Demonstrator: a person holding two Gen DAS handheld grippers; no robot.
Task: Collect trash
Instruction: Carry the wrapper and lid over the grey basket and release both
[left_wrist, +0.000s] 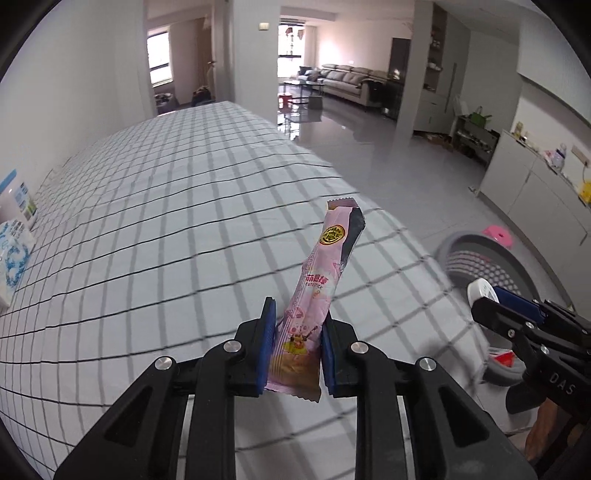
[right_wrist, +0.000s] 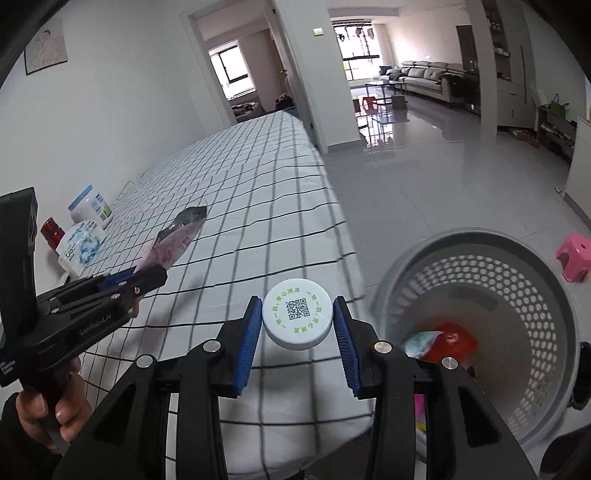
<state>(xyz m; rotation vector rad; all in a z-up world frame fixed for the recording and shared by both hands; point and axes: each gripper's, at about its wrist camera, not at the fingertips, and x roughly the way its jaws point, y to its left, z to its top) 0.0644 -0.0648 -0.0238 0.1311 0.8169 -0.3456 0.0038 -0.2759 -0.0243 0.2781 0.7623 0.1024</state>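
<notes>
Trash in transit toward basket (right_wrist: 480, 236).
Left tongs (left_wrist: 297, 350) clamped on pink wrapper (left_wrist: 321, 280); right tongs (right_wrist: 297, 332) clamped on white cap (right_wrist: 297, 314), clear of tabletop (right_wrist: 240, 192).

Daylight comes in through the windows (left_wrist: 290, 42) at the far end of the room, blown out to white at the top of both views, and glares off the glossy floor (right_wrist: 424, 155). Both fisheye frames bow straight lines and go black in the corners. The checked cloth (left_wrist: 166, 229) and the basket (right_wrist: 491, 317) at lower right are smeared by motion blur.
</notes>
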